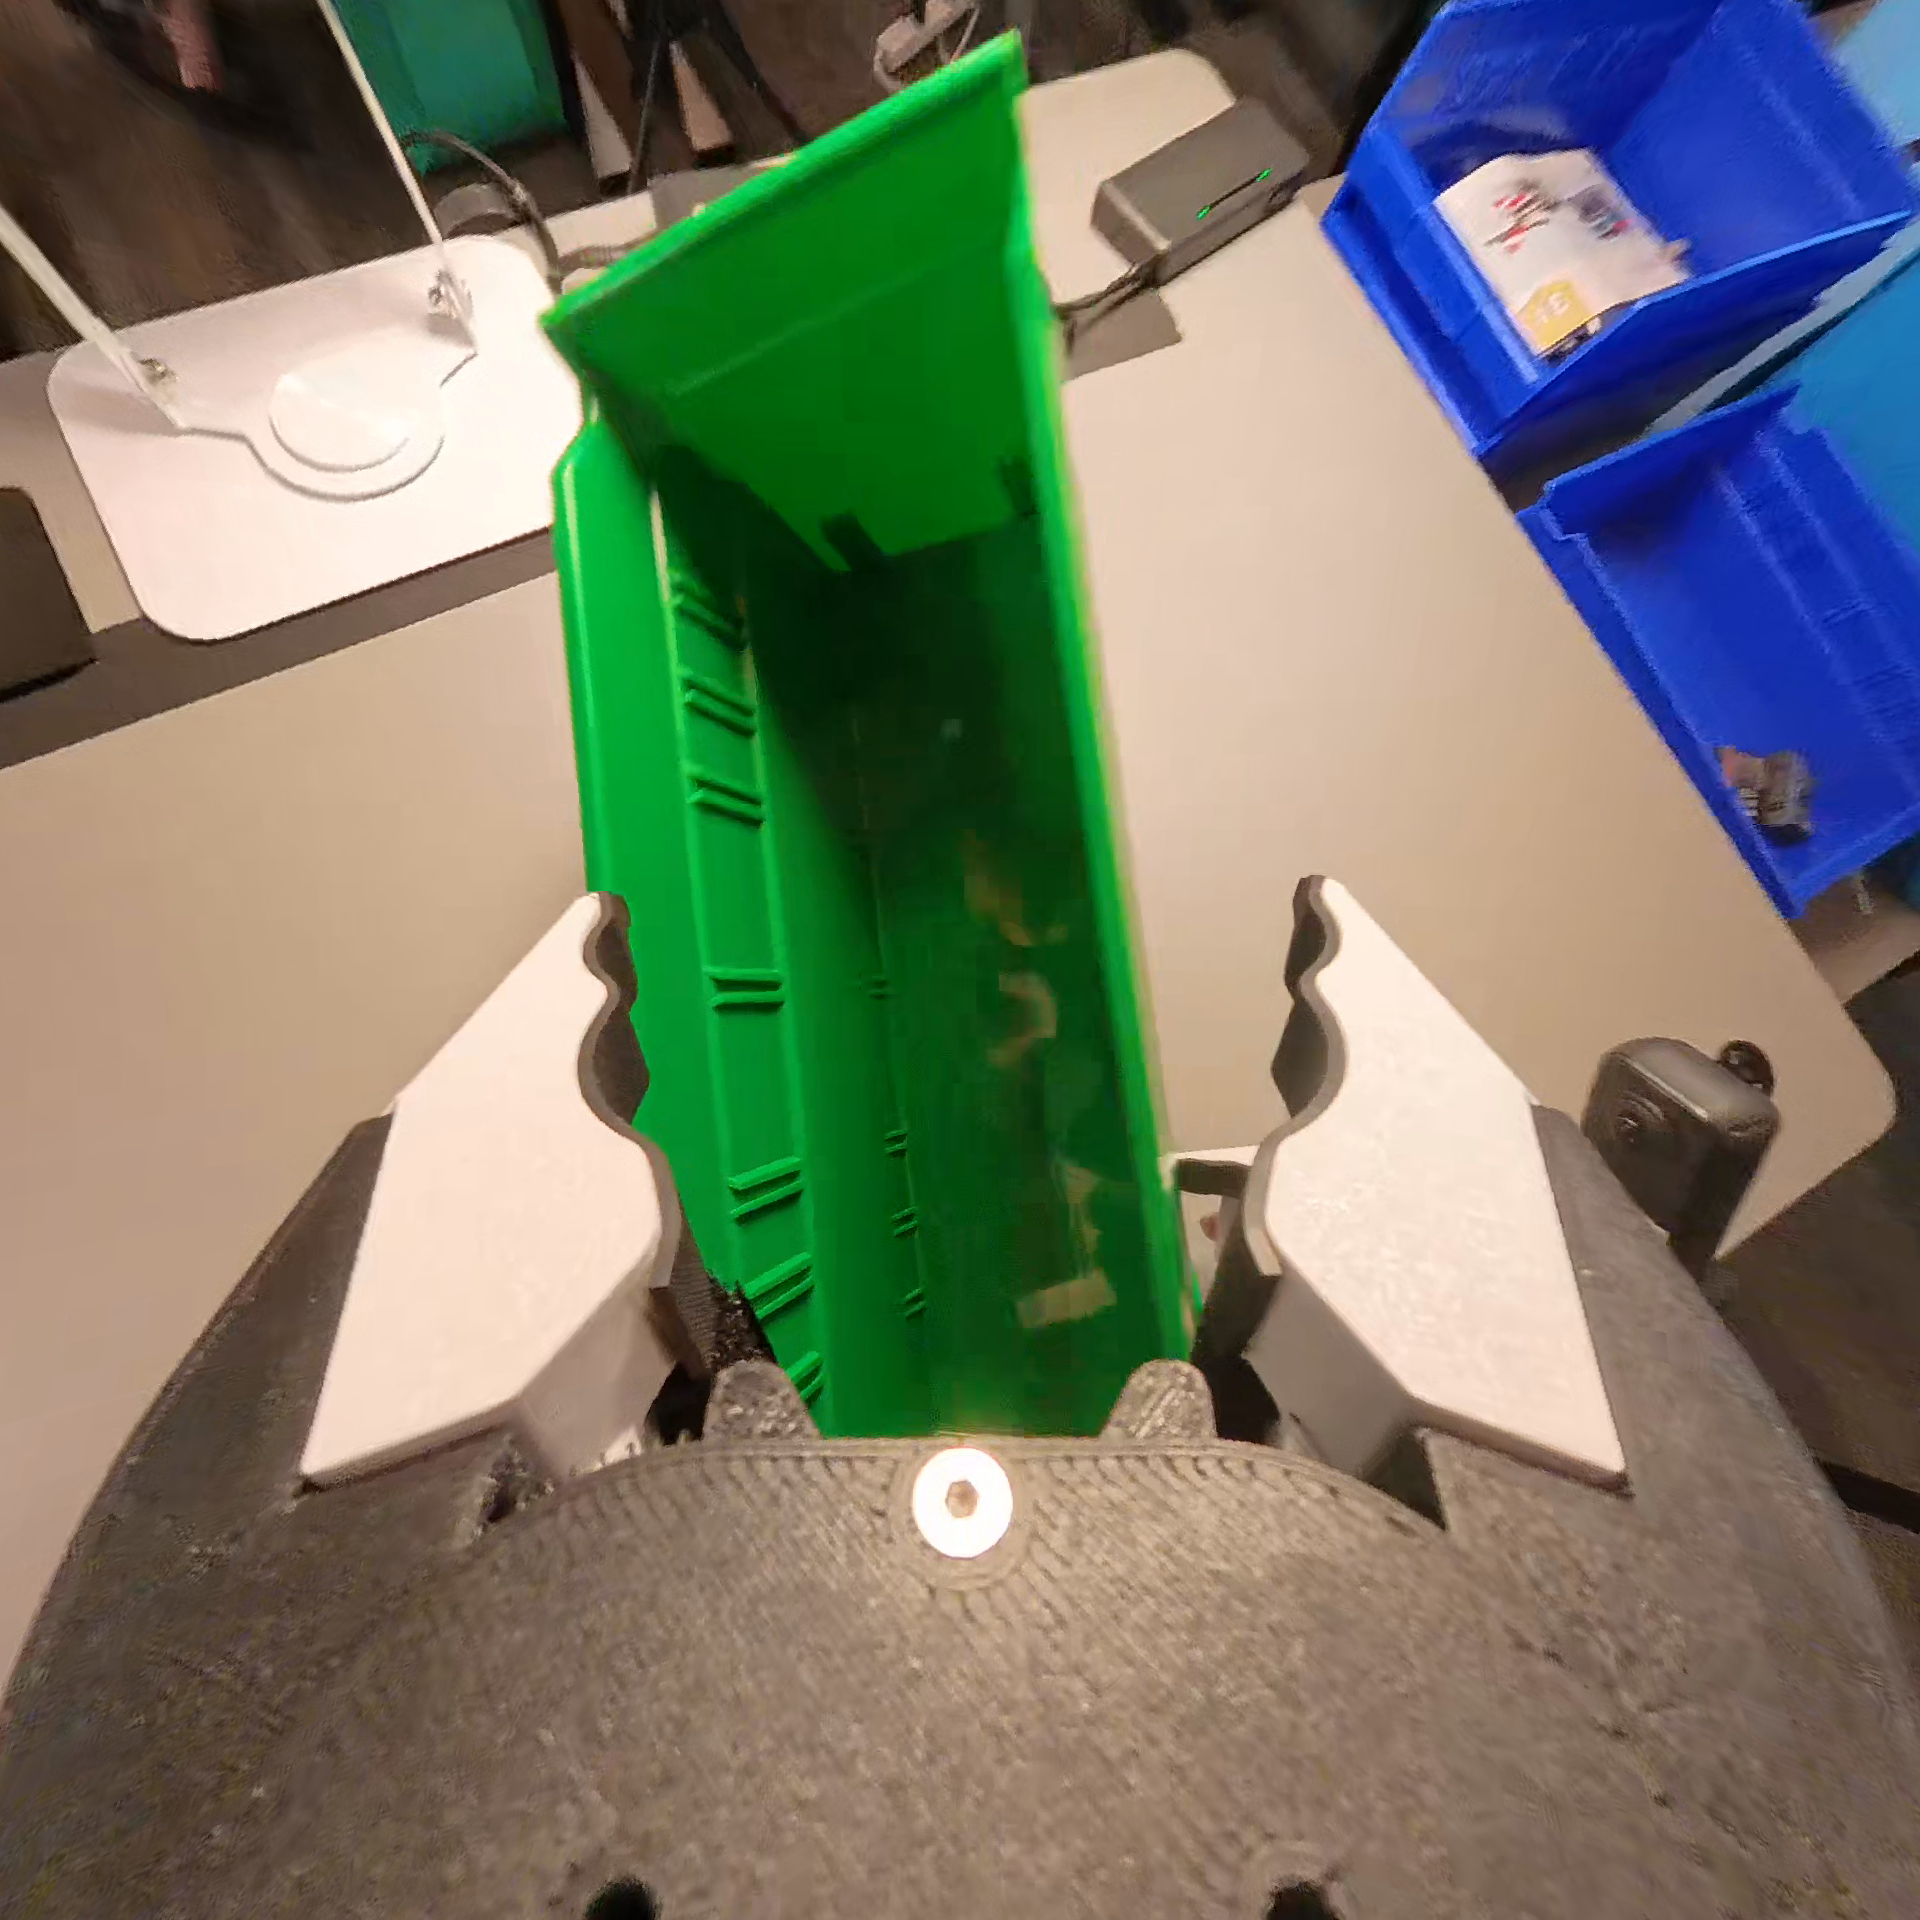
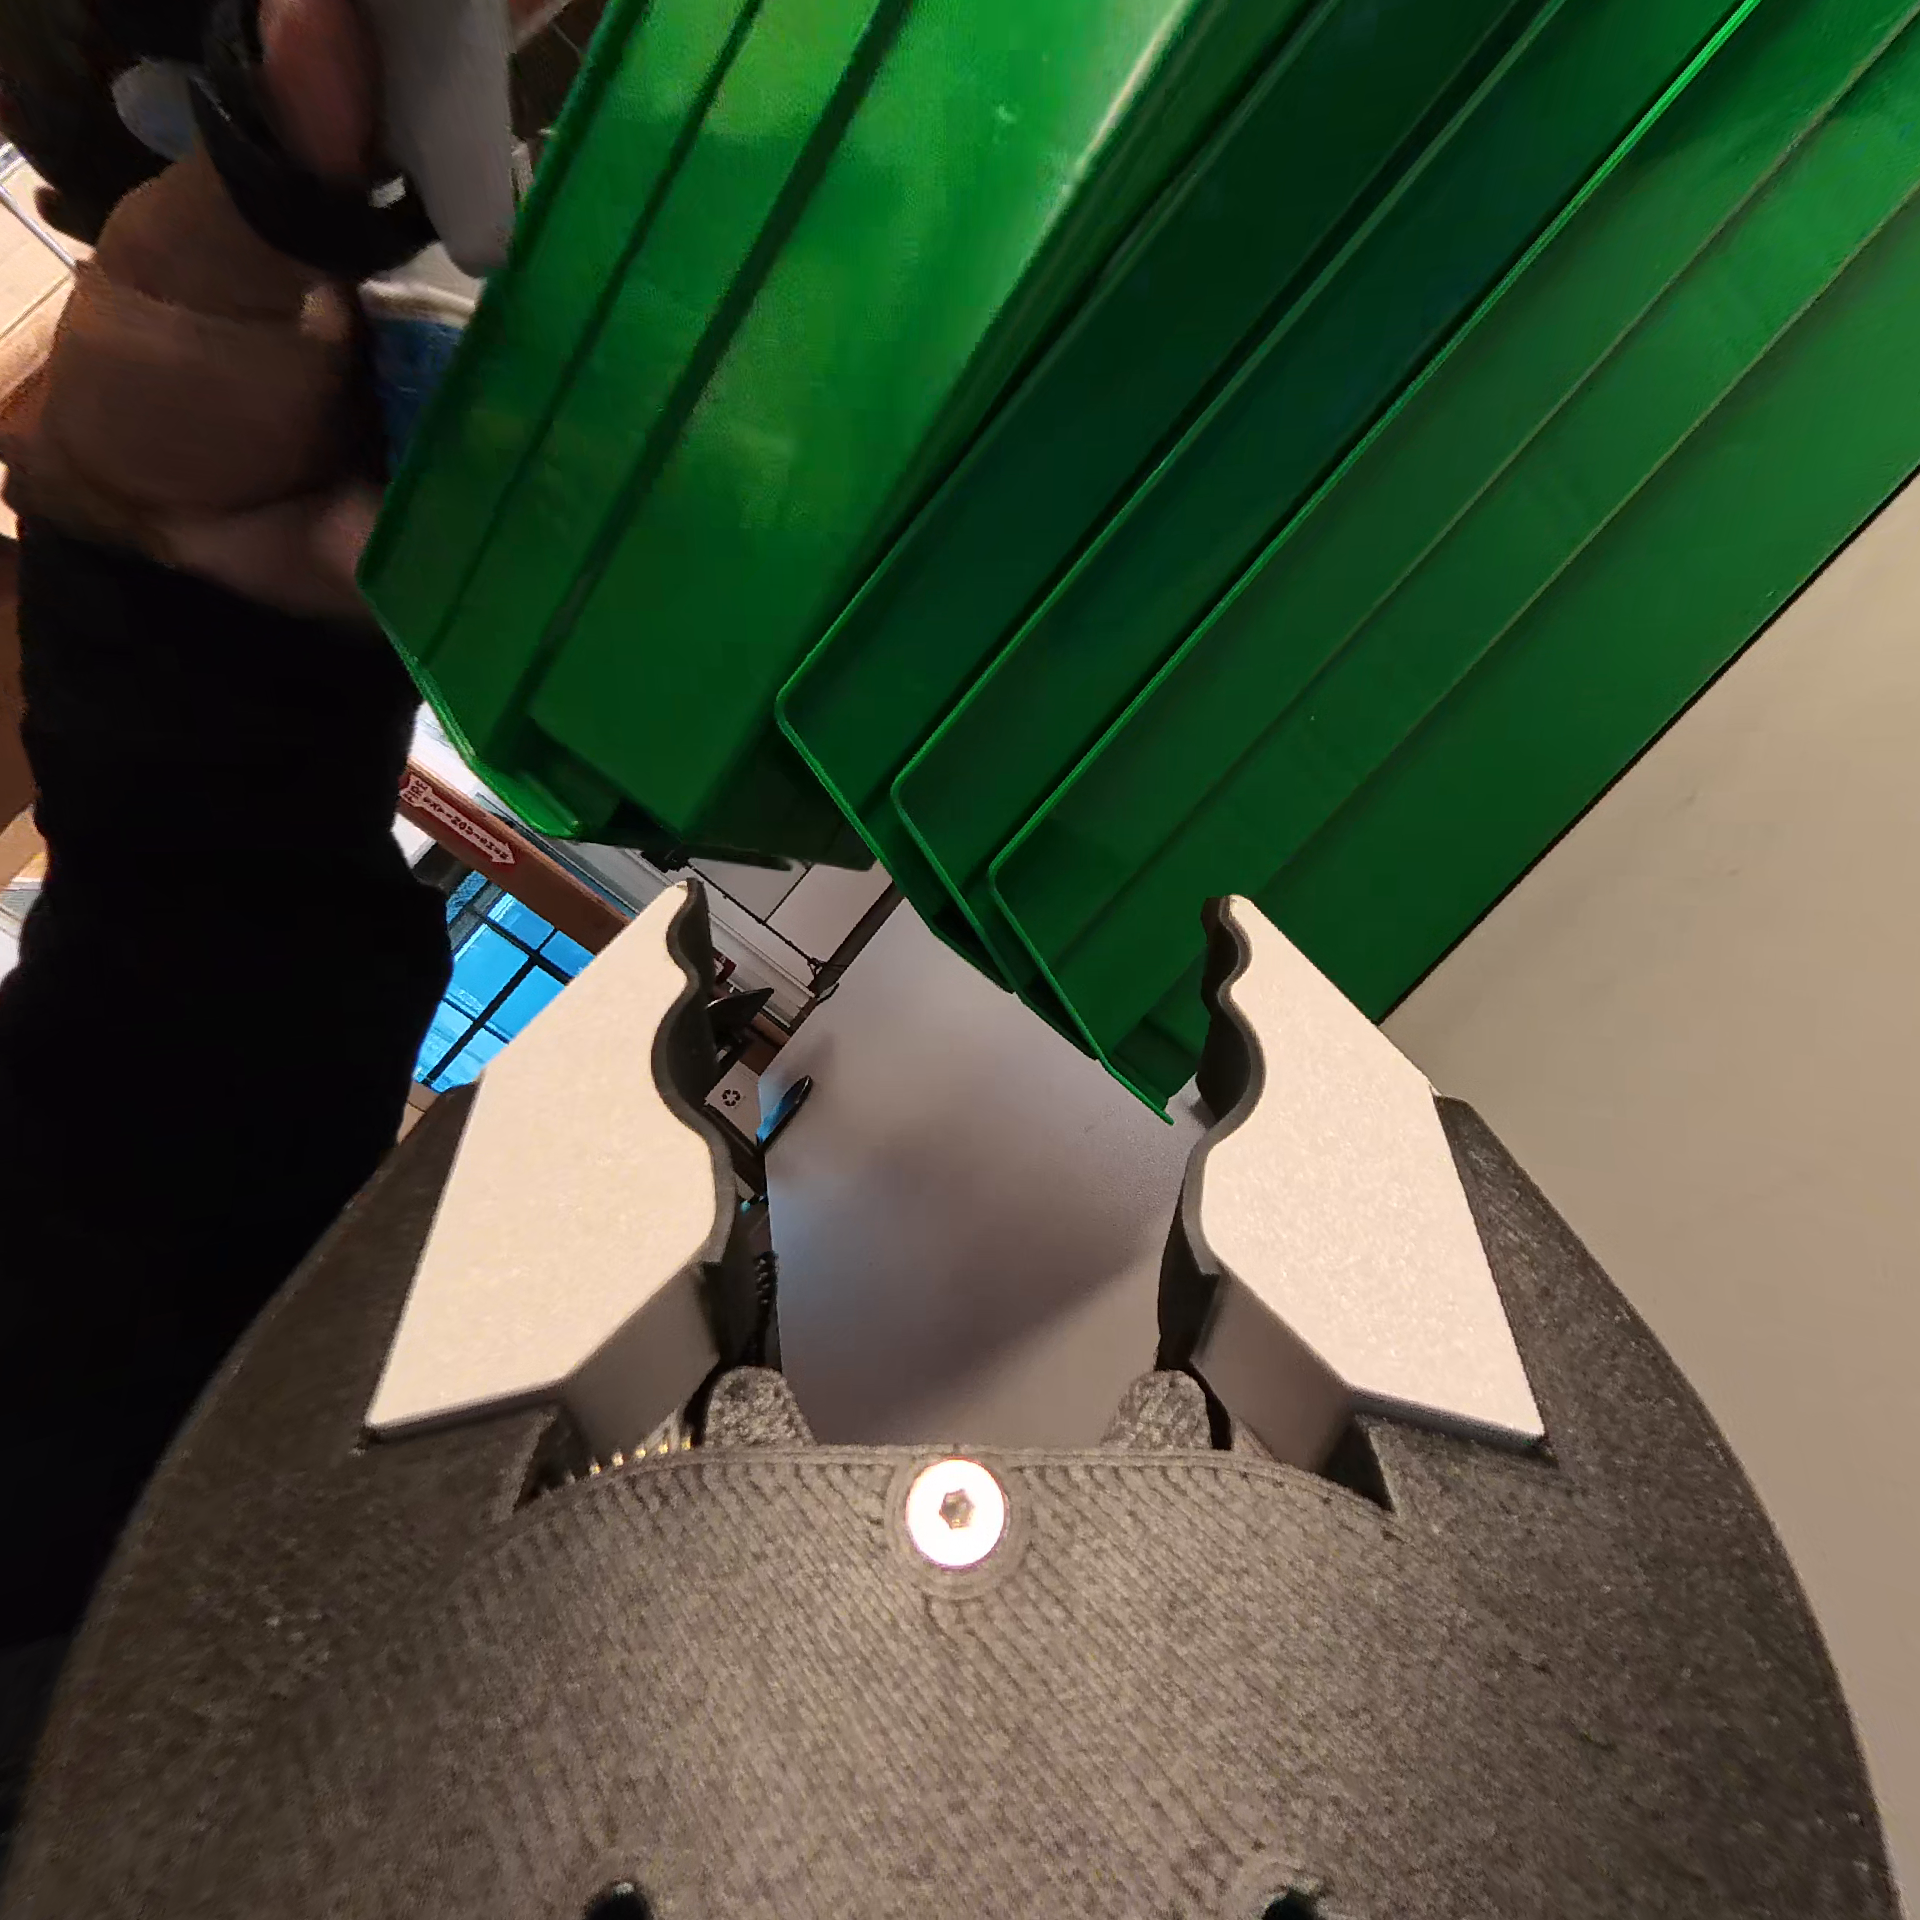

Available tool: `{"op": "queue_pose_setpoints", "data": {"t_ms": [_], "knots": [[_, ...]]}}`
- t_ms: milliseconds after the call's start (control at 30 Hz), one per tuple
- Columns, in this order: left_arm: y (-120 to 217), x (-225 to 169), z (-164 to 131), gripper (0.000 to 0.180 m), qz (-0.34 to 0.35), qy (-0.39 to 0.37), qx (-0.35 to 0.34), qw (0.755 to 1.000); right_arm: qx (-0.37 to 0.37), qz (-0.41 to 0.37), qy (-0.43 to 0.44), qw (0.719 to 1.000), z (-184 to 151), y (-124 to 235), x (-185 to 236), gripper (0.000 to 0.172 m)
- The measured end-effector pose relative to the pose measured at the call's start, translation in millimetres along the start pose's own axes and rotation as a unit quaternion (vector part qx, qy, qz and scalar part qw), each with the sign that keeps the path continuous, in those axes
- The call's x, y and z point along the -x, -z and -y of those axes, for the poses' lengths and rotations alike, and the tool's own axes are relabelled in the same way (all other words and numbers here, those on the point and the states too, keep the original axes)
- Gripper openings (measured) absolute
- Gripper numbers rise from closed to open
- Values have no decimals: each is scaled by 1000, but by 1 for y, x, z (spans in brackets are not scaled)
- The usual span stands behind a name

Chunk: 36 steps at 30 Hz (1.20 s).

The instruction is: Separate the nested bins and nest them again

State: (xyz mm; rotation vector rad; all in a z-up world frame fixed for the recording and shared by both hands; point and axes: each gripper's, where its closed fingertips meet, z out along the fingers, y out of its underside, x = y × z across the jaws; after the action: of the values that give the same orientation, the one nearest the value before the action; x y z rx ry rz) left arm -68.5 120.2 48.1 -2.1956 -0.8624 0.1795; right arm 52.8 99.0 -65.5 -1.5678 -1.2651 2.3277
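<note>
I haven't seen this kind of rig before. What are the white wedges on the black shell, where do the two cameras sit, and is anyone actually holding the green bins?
There is no robot here. A person holds a two-finger gripper in each hand, and a camera on each gripper looks forward along its white fingers.

The left wrist view shows the left gripper over a beige table. A green bin stands between its fingers, but one finger is clear of it, so the bin isn't clamped. Blue bins sit to the right.

The right wrist view shows the right gripper open. The stack of green bins has a corner beside one finger. The person's hand is at upper left.
</note>
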Motion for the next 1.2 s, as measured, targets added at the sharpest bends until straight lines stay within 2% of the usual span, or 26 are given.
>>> {"op": "queue_pose_setpoints", "data": {"t_ms": [133,267,433,600,800,933,1100,1200], "knots": [[21,4,5,124,-28,3,-25,999,0,0,1,1000,0,0,0,95],[41,20,-6,124,-54,5,-37,998,0,0,5,1000,0,0,1,95],[57,44,-44,122,-81,-1,-36,996,1,-4,13,1000,-1,0,1,95],[70,35,-93,113,-143,-58,-27,988,-2,-16,51,999,0,1,4,96],[67,49,-132,112,-130,-114,-39,984,-31,-45,133,990,15,9,20,96],[58,55,-145,98,-140,-129,-56,980,-44,-65,213,974,25,3,48,93],[53,46,-143,66,-182,-137,-101,968,-45,-67,334,939,36,-11,96,71],[52,36,-140,52,-200,-149,-120,961,-18,-105,376,920,40,-25,97,54]]}}
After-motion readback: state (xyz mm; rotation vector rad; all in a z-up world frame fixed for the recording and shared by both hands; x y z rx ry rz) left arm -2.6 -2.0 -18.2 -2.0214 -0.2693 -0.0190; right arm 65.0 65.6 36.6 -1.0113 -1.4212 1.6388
